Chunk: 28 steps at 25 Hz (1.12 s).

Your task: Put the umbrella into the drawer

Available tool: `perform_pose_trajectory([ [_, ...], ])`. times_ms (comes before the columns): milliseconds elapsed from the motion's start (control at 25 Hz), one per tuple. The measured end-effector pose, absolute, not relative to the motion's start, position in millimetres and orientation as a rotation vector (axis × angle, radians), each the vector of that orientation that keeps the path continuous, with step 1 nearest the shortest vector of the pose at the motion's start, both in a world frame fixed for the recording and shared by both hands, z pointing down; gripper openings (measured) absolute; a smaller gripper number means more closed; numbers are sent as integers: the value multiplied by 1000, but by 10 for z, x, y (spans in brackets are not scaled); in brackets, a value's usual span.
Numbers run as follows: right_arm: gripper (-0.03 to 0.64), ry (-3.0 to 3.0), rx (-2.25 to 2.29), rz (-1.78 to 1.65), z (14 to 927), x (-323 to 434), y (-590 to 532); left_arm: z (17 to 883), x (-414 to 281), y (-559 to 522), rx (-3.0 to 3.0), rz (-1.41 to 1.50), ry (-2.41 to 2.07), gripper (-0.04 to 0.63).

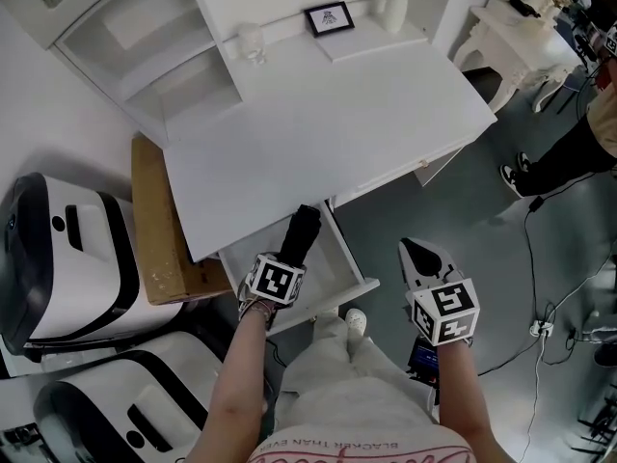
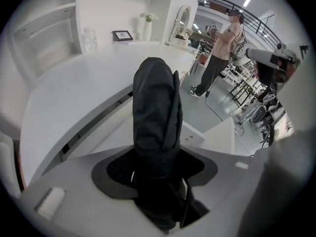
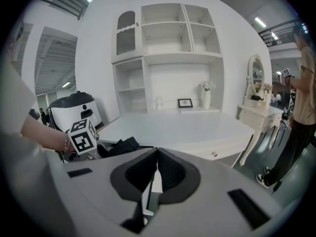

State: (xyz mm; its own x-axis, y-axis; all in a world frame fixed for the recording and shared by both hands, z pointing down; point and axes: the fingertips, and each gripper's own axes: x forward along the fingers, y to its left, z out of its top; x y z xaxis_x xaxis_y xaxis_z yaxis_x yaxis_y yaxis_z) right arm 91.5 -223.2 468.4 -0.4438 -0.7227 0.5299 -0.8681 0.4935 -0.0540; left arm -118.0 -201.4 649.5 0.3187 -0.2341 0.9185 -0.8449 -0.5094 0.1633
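My left gripper [image 1: 286, 258] is shut on a black folded umbrella [image 1: 301, 231], which points down into the open white drawer [image 1: 333, 263] under the desk's front edge. In the left gripper view the umbrella [image 2: 157, 112] stands up between the two pads, filling the gap, with the left gripper [image 2: 157, 168] over the drawer [image 2: 116, 132]. My right gripper [image 1: 421, 256] hangs over the grey floor to the right of the drawer, its jaws together with nothing in them. In the right gripper view the right gripper [image 3: 154, 171] shows its pads meeting, and the umbrella [image 3: 121, 146] lies to the left.
The white desk [image 1: 318, 123] carries a picture frame [image 1: 329, 18] and a vase [image 1: 396, 8] at the back. A cardboard box [image 1: 159, 230] and white-and-black machines [image 1: 67, 258] stand to the left. A person [image 1: 578, 152] stands at the right; cables [image 1: 540, 326] lie on the floor.
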Motion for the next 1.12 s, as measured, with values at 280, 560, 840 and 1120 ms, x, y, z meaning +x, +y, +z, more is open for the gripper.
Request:
perform_pose_trajectory([
  [280, 10, -2281, 1286, 478, 4820, 848, -2254, 6821, -1131, -1959, 1905, 1267, -871, 255],
  [560, 9, -2252, 1285, 500, 4962, 854, -2315, 7177, -1125, -1938, 1835, 1265, -822, 255],
  [840, 9, -2235, 1283, 535, 5136, 832, -2355, 7417, -1124, -1965, 1785, 1261, -809, 255],
  [1120, 9, -2210, 1258, 551, 5251, 833, -2369, 7619, -1071, -2045, 1732, 1240, -805, 253],
])
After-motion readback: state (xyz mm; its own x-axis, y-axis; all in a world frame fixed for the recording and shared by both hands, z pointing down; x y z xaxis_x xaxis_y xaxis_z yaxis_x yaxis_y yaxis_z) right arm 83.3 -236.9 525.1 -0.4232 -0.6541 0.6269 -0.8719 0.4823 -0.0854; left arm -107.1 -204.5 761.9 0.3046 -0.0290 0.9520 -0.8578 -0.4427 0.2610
